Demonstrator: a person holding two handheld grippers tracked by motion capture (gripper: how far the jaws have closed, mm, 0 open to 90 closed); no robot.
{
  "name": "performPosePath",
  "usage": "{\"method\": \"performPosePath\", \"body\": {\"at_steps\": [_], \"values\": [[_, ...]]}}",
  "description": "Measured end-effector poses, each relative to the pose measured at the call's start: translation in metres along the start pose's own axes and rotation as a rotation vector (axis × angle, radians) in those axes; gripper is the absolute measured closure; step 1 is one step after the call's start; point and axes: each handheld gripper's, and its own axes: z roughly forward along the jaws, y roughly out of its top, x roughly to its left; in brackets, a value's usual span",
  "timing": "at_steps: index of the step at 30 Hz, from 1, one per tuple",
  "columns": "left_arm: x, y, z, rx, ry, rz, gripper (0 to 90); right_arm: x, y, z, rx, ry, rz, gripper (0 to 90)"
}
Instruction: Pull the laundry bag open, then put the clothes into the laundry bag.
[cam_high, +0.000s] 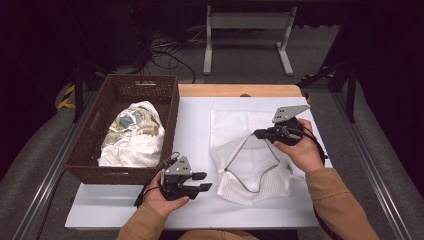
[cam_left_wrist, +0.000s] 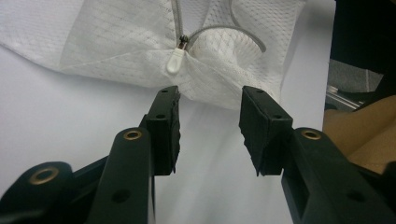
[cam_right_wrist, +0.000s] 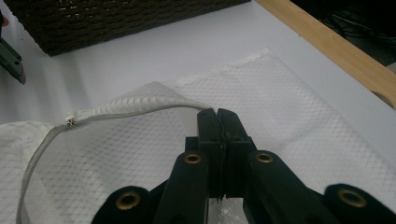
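Right now I read the step as opening the white mesh laundry bag (cam_high: 252, 167) so the clothes (cam_high: 134, 135) in the brown wicker basket (cam_high: 95, 150) can go in. That bag lies flat on the white table (cam_high: 195, 125), to the right of the basket and apart from it. My right hand-held gripper (cam_high: 260, 133) has its jaws pressed fully together on the upper edge of the bag's zippered mouth (cam_right_wrist: 140, 109), lifting that lip off the lower layer so the opening gapes a little. My left hand-held gripper (cam_high: 202, 181) rests low near the front of the table, jaws partly apart with nothing between them; in the left gripper view the white zipper pull (cam_left_wrist: 175, 61) sits just beyond its fingertips, untouched. My guess for the next move: keep the lip raised with the right, then send the left across to the basket for the bundle, or first to the lower lip to widen the mouth.
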Motion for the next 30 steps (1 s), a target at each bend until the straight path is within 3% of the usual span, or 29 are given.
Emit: {"method": "performPosePath", "body": {"at_steps": [17, 30], "values": [[0.001, 0.015, -0.012, -0.032, 0.019, -0.001, 56.8, -0.005, 0.009, -0.004, -0.010, -0.011, 0.003, 89.3], [0.009, 0.037, -0.045, -0.040, 0.086, 0.006, 53.4, -0.008, 0.005, 0.001, -0.003, 0.003, 0.009, 89.4]]}}
